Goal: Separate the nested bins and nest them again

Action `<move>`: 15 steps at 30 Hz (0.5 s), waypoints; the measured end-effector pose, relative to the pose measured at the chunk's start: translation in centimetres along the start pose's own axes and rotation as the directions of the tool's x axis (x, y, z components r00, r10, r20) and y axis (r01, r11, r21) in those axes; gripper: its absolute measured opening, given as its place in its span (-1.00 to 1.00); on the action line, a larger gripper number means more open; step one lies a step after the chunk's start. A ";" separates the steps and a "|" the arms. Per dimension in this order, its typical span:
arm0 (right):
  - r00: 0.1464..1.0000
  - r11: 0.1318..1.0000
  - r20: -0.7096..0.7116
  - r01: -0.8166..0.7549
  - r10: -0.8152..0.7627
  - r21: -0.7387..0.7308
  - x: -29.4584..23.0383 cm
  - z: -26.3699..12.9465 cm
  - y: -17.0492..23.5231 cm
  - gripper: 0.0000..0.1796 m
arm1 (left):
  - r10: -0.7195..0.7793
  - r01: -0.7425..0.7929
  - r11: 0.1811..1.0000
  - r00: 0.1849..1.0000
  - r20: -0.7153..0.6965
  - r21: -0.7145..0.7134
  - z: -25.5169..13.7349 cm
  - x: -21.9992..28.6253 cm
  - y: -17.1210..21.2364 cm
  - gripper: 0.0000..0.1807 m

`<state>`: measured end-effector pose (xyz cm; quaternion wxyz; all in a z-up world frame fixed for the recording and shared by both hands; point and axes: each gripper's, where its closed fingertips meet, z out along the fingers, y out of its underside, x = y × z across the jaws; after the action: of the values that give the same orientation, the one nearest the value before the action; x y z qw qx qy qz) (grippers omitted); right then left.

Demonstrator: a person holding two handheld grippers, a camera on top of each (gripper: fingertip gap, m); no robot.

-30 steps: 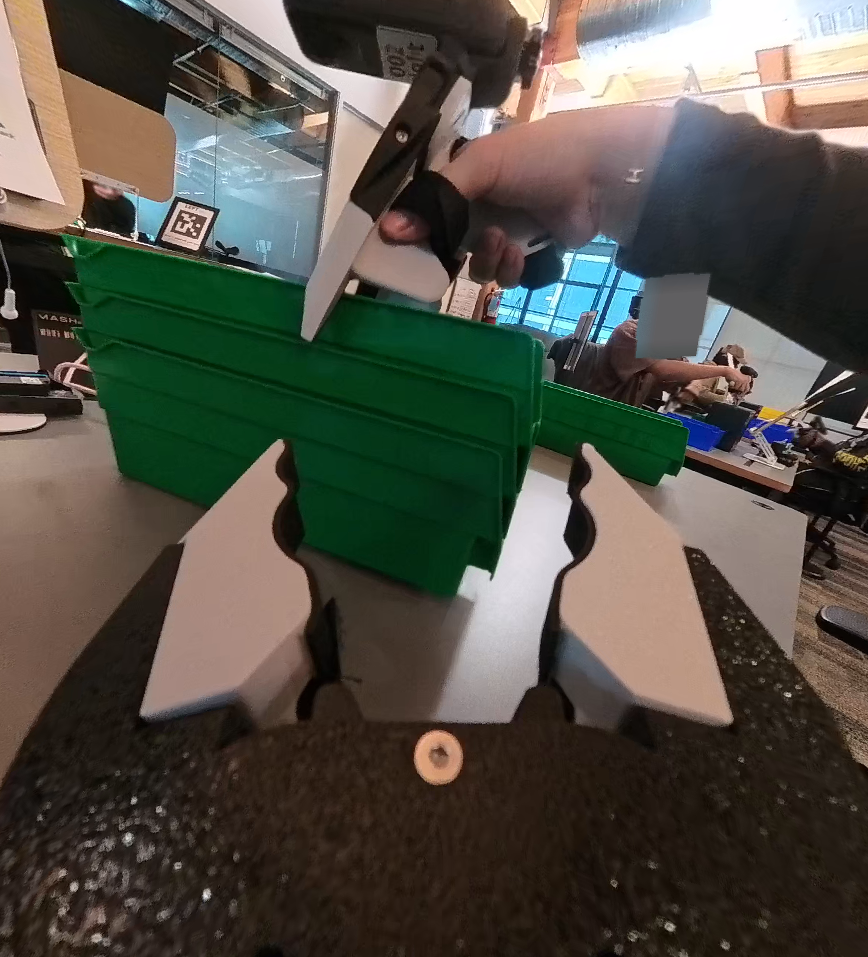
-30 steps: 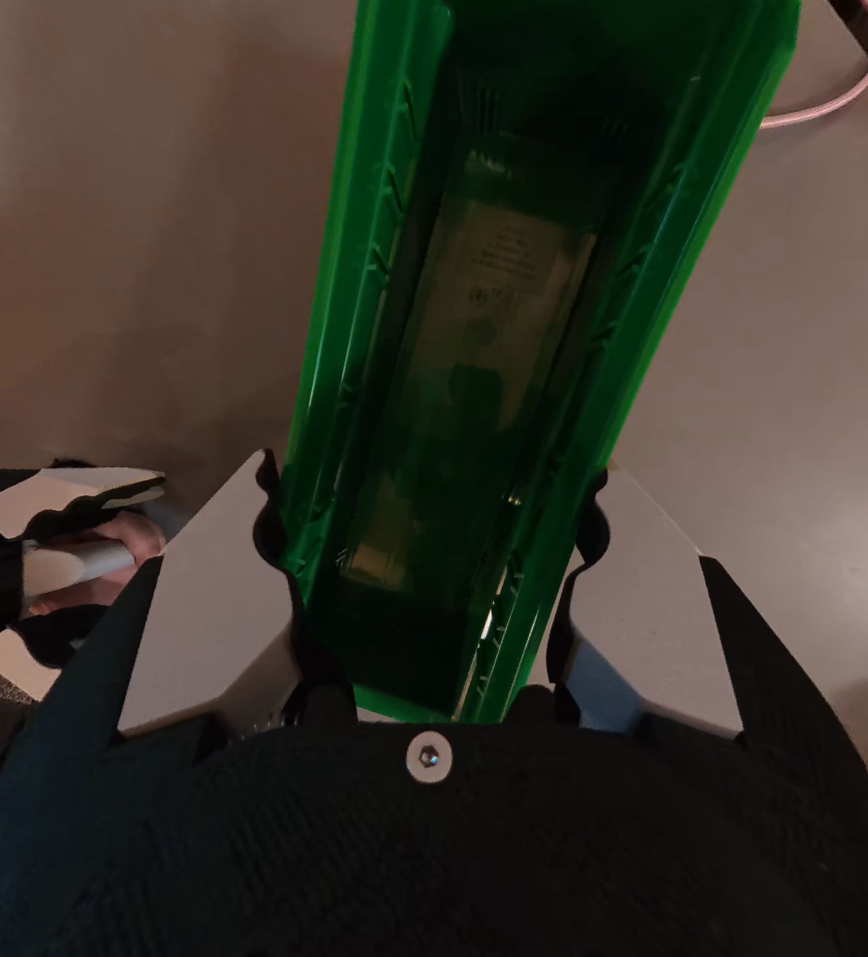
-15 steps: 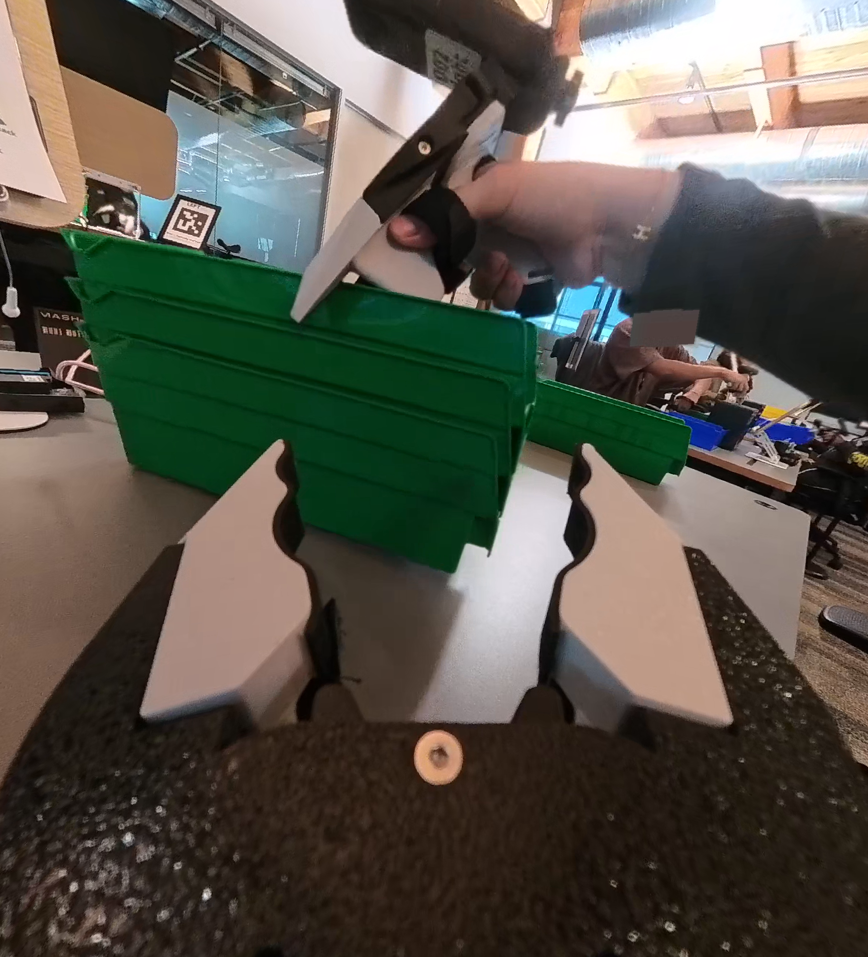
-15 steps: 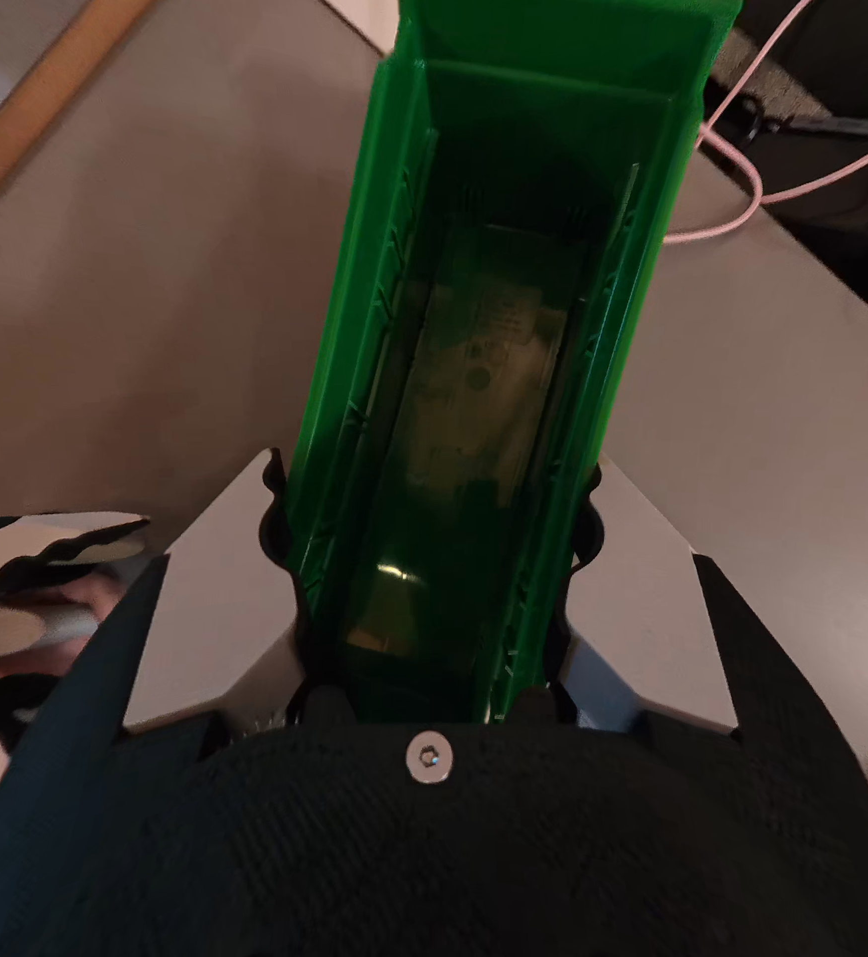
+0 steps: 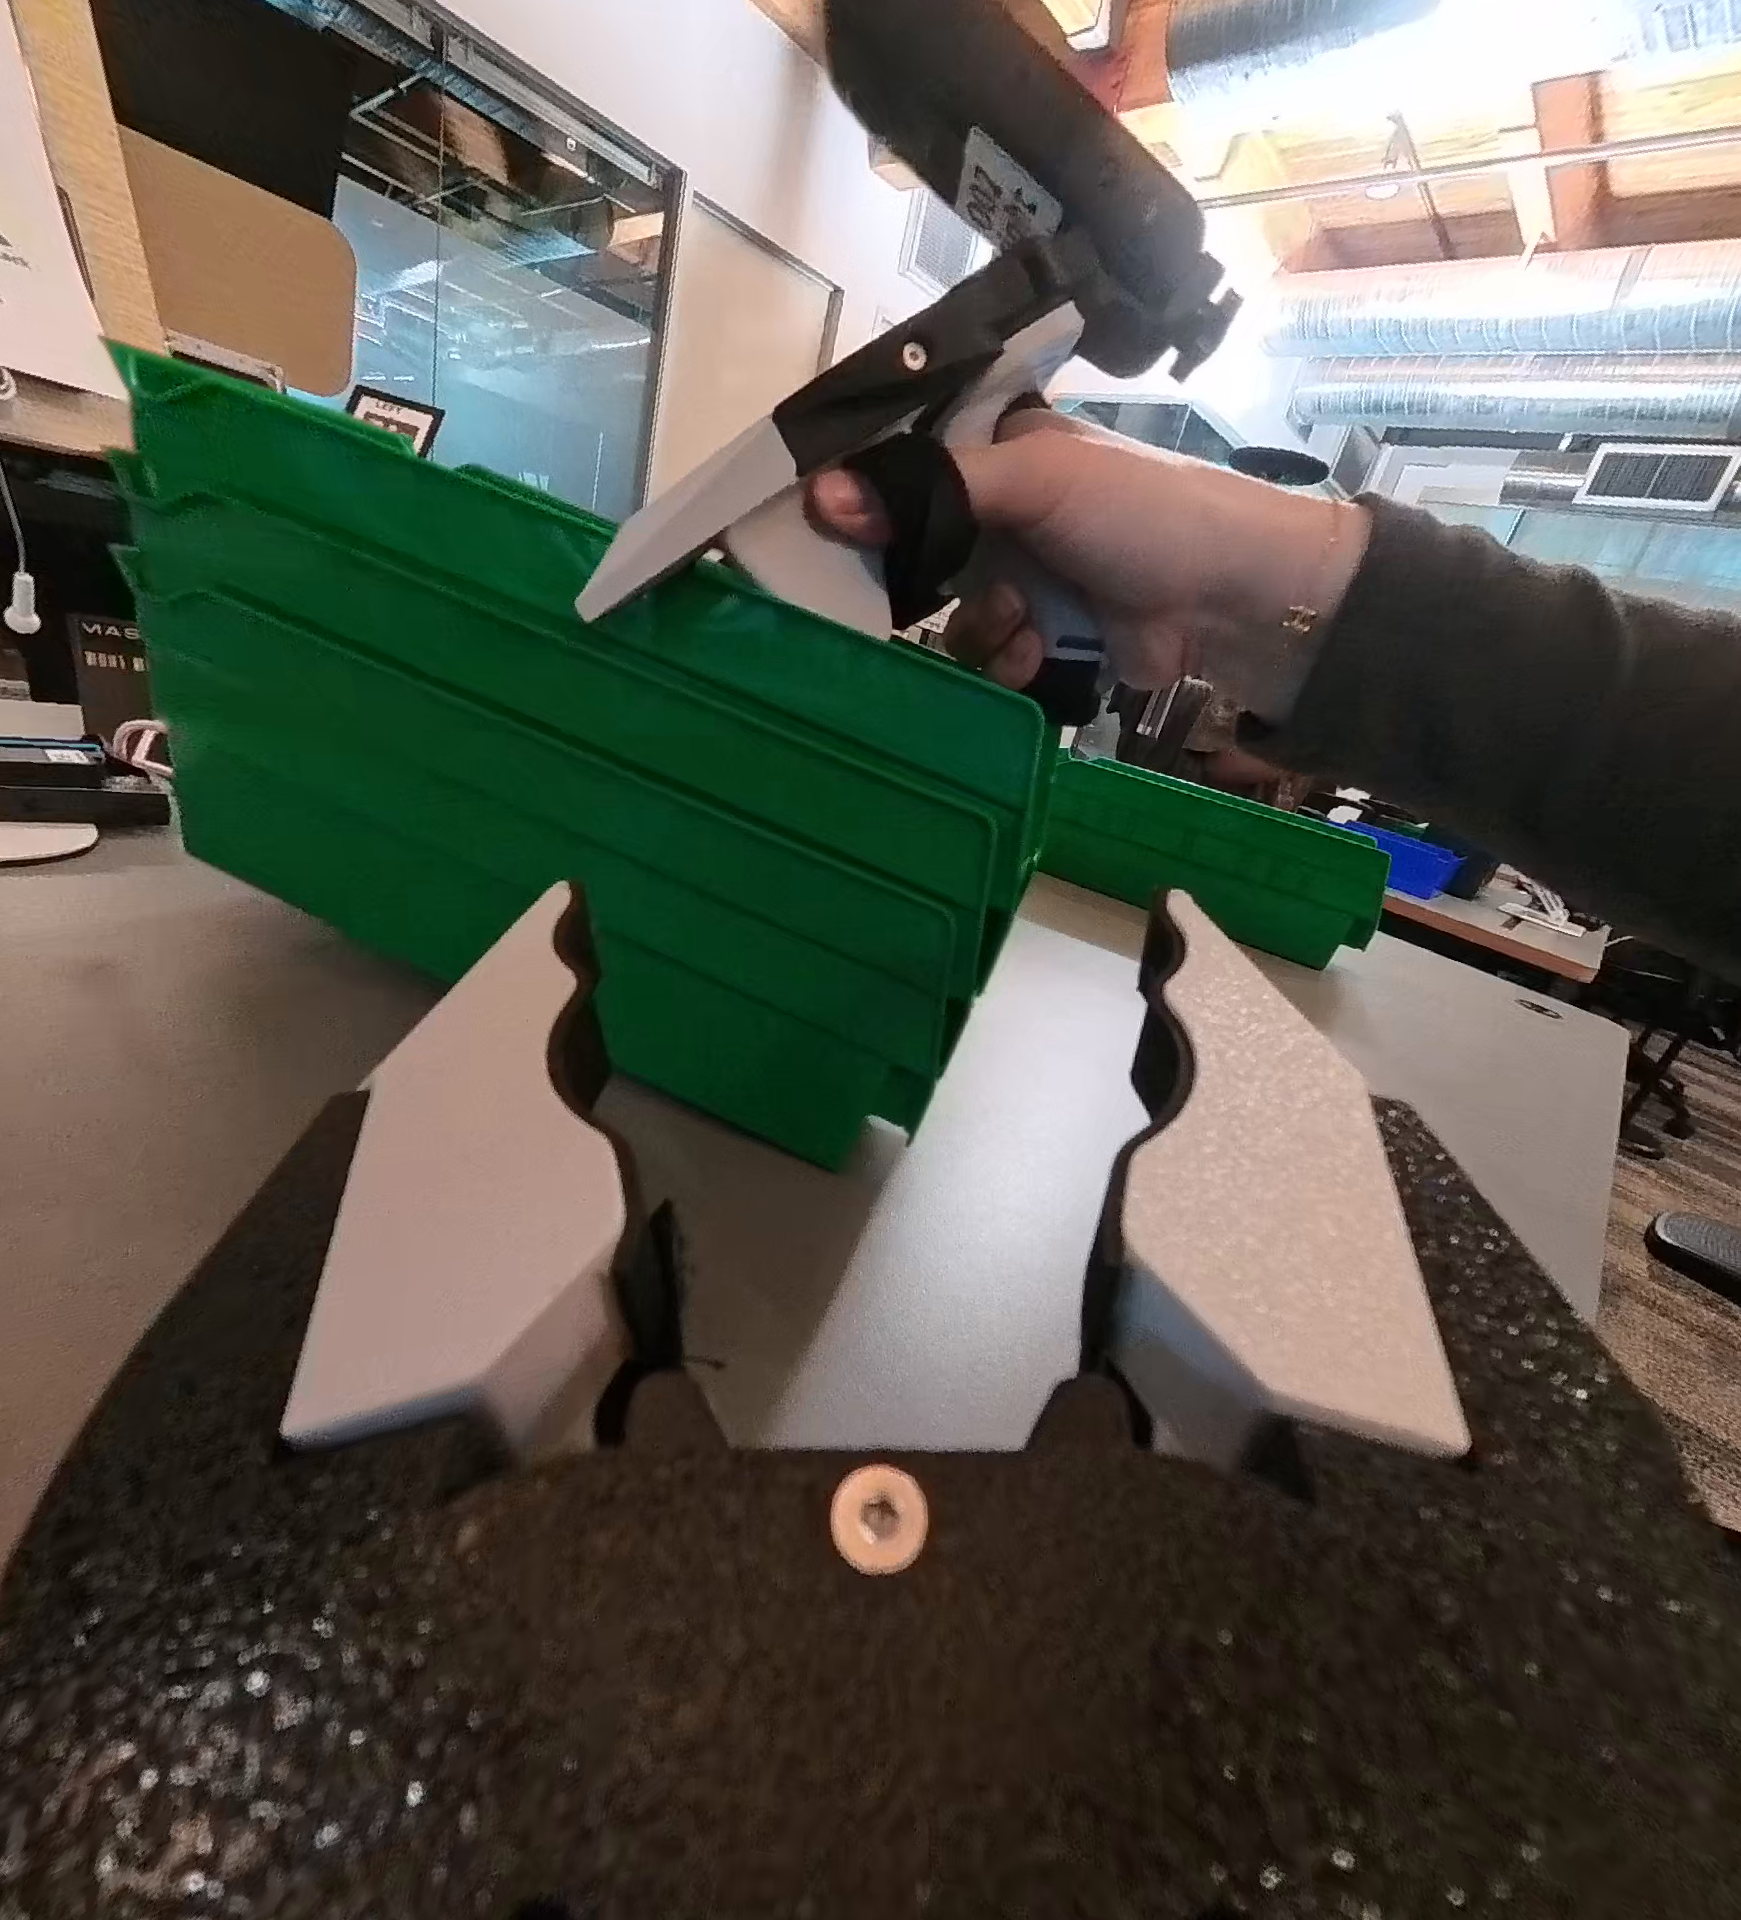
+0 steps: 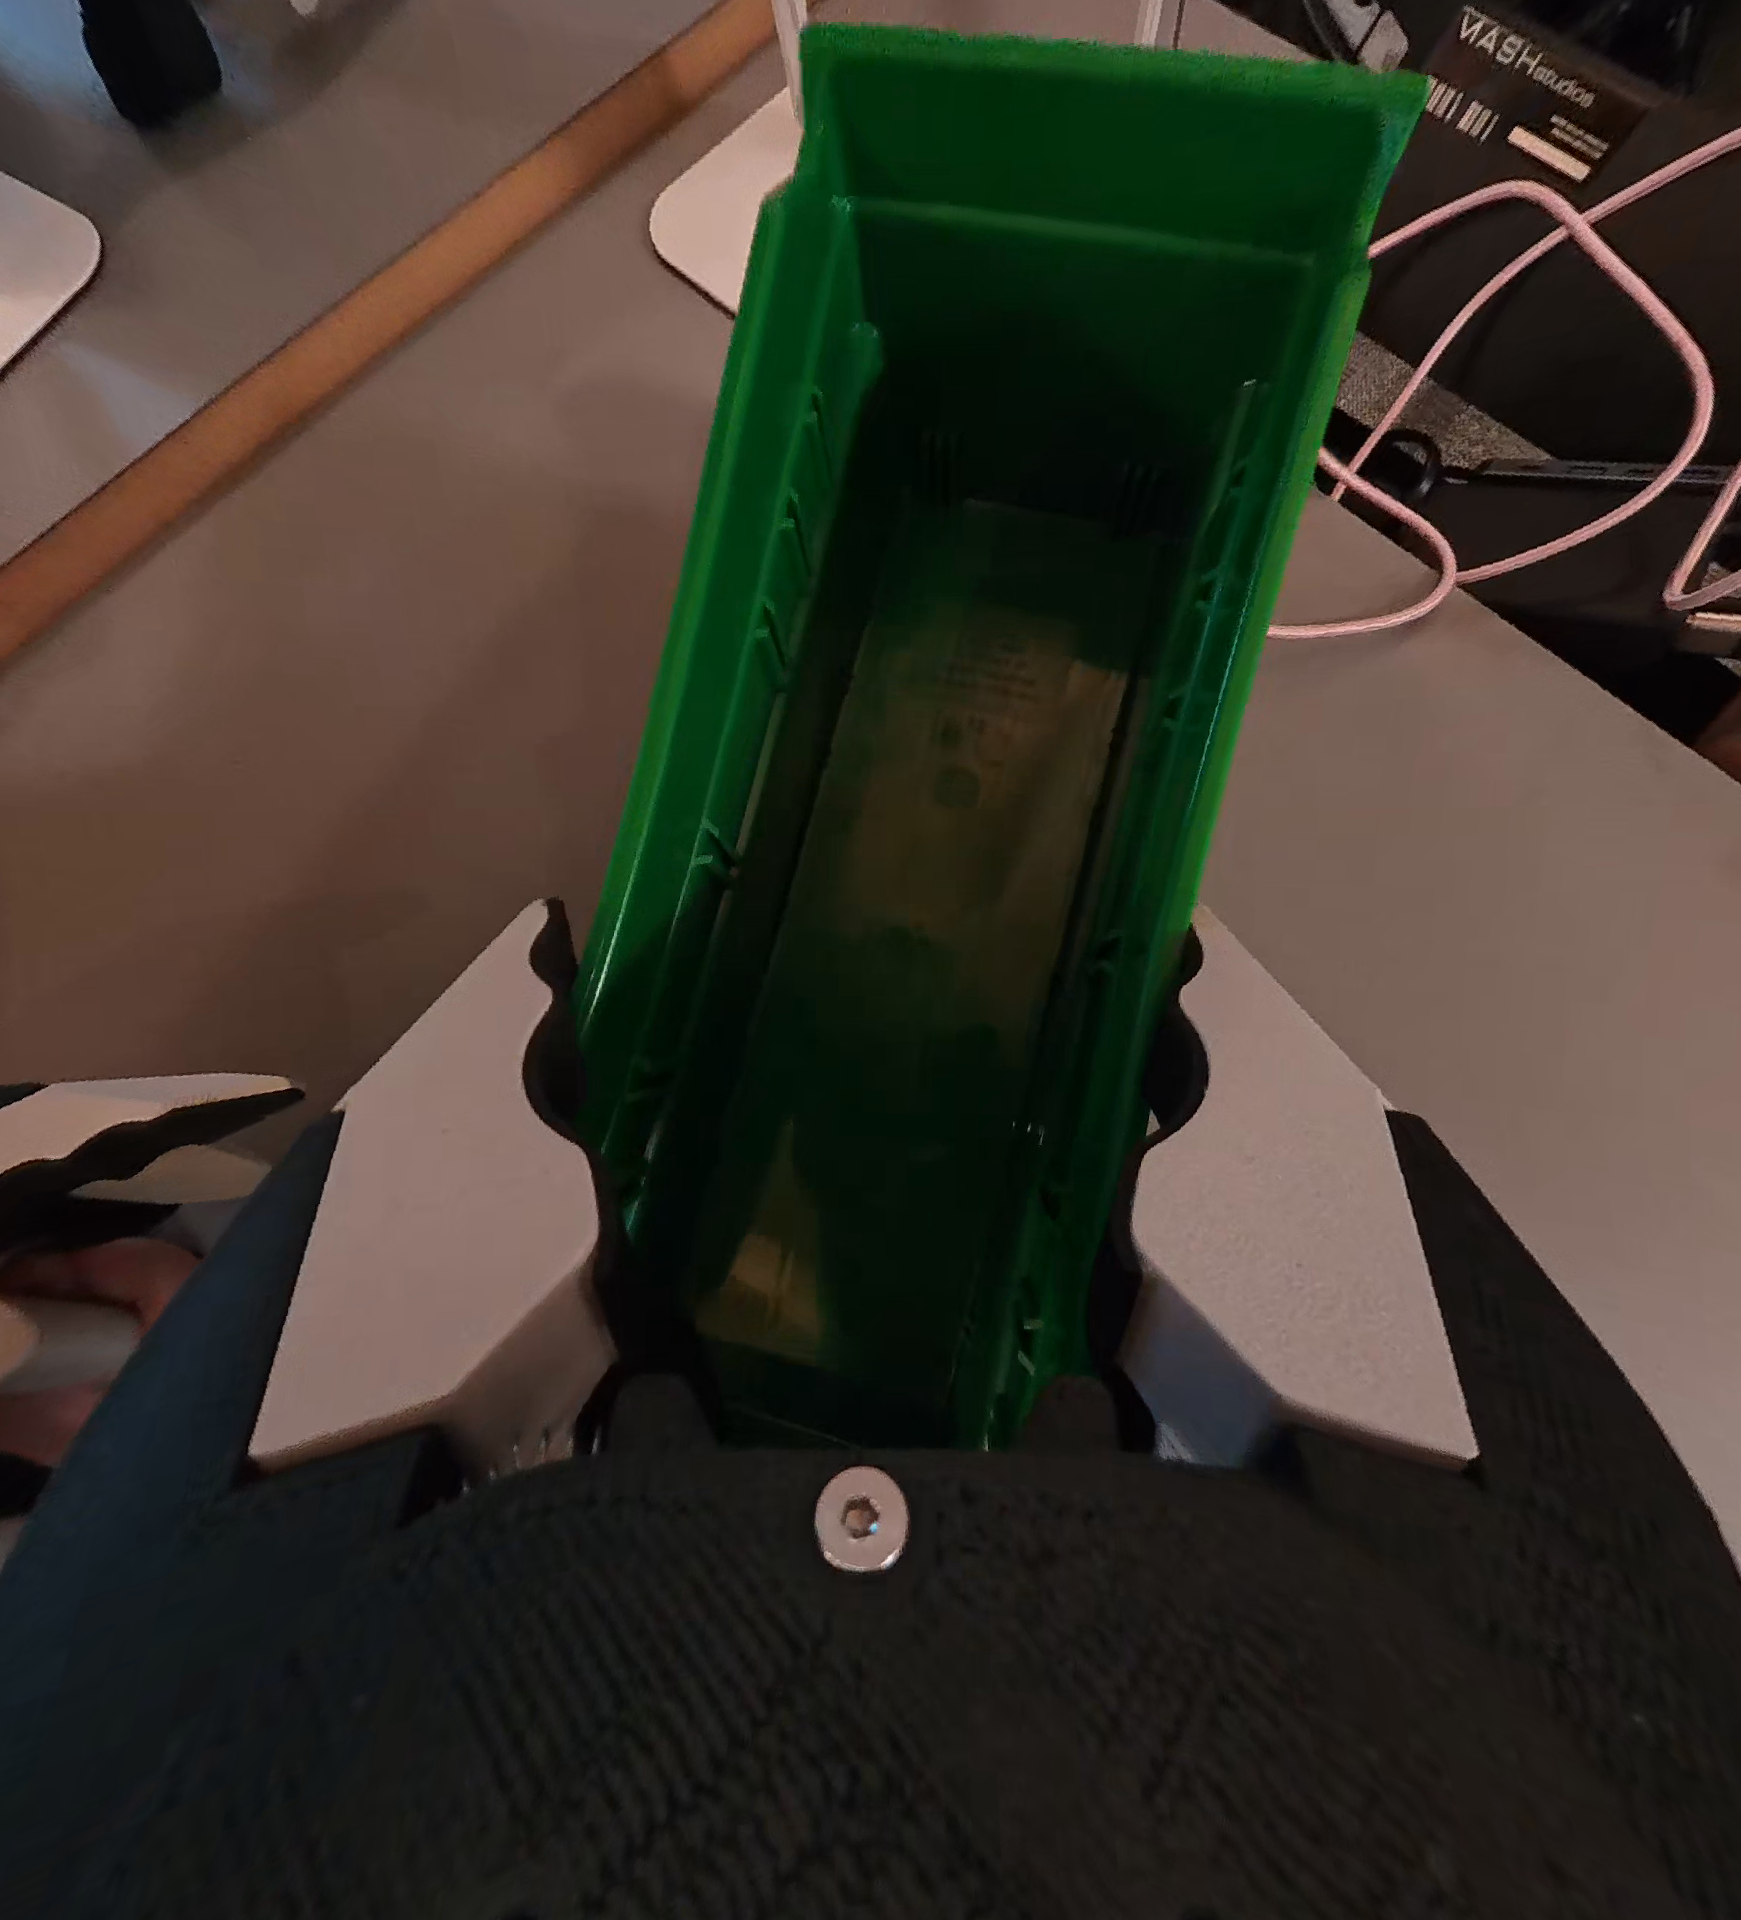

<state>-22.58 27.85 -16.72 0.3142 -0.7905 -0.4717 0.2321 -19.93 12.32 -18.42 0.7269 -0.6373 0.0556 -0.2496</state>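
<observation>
Gripping the top green bin (image 6: 959, 665) across its walls, our right gripper (image 6: 861, 1049) tilts it above the stack (image 5: 575, 831); our left gripper (image 5: 861, 997) hangs open over the desk (image 5: 118, 1039).

Hidden and cut-off parts

Right gripper (image 5: 637, 582) fingertips behind the top green bin's (image 5: 492, 520) wall; left gripper (image 6: 66, 1174) cropped by frame edge; bin floor markings unreadable.

Left gripper (image 5: 866, 997): fingers spread wide, nothing between them, held low, pointing forward. Right gripper (image 6: 871, 1049): tilted downward from above, fingers pressed against both long sides of green bin (image 6: 1001, 727); person's hand (image 5: 1136, 561) wraps its handle, dark sleeve (image 5: 1593, 727) behind.
</observation>
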 end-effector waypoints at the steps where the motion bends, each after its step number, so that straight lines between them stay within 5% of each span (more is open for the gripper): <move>1: 1.000 1.000 -0.003 -0.006 0.006 -0.002 0.1 0.0 0.0 0.24 | 0.000 0.000 1.000 1.000 0.000 0.000 0.0 0.0 0.0 0.14; 15: 0.999 0.988 0.021 -0.042 0.045 -0.145 -0.1 -0.1 1.5 0.23 | 0.000 0.000 1.000 1.000 -0.002 -0.002 0.0 0.0 0.0 0.14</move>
<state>-21.66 27.22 -17.67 0.2451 -0.8184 -0.4738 0.2136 -19.88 12.33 -18.44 0.7263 -0.6377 0.0567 -0.2502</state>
